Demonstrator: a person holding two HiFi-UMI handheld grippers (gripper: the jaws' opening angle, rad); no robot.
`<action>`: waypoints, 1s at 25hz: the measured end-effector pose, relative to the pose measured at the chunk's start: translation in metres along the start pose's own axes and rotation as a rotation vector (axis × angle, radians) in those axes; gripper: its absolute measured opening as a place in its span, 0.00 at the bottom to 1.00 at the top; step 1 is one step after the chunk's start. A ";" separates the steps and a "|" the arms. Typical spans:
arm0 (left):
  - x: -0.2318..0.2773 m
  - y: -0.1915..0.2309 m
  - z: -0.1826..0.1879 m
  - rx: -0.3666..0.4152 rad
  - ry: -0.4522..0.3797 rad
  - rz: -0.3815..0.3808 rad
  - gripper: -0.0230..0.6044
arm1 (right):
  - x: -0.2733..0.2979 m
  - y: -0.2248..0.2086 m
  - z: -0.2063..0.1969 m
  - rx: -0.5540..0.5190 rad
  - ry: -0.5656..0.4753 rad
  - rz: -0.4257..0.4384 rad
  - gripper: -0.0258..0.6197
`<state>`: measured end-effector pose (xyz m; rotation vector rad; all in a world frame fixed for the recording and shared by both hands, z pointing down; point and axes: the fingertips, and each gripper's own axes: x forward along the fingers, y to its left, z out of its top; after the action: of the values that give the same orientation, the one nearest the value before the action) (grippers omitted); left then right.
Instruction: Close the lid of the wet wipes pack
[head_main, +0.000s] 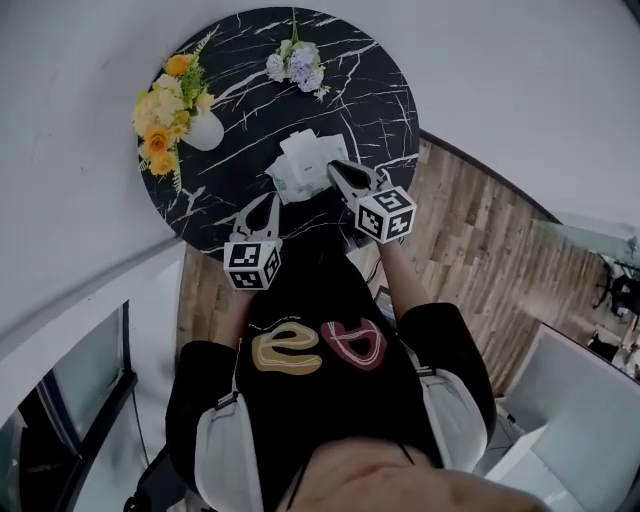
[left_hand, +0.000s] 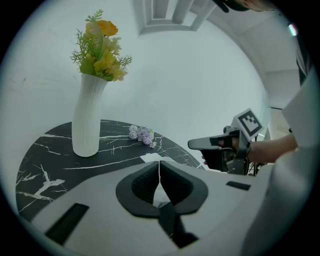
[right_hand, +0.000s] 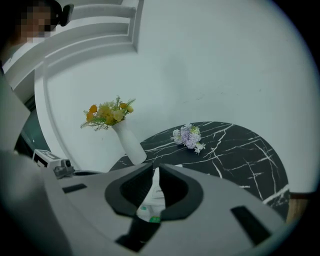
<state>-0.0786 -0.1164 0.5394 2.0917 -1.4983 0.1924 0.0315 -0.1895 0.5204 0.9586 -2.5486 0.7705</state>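
The wet wipes pack (head_main: 308, 168) lies on the black table (head_main: 240, 130), its long axis running lower left to upper right. The left gripper (head_main: 271, 200) has its fingers together, the right gripper (head_main: 335, 170) slightly apart.

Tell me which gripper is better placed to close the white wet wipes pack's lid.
Right, probably. The right gripper has its tips at the white wet wipes pack; the left gripper, jaws together, hangs short of it.
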 end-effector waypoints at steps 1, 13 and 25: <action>0.003 0.001 0.000 -0.003 0.004 0.013 0.07 | 0.004 -0.004 0.003 -0.008 0.012 0.011 0.10; 0.033 0.011 -0.007 -0.051 0.055 0.139 0.07 | 0.061 -0.043 0.018 -0.097 0.226 0.191 0.21; 0.052 0.028 -0.011 -0.087 0.082 0.219 0.07 | 0.116 -0.063 0.001 -0.040 0.476 0.385 0.21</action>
<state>-0.0831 -0.1598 0.5807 1.8286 -1.6545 0.2854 -0.0105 -0.2891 0.5957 0.2227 -2.3229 0.9155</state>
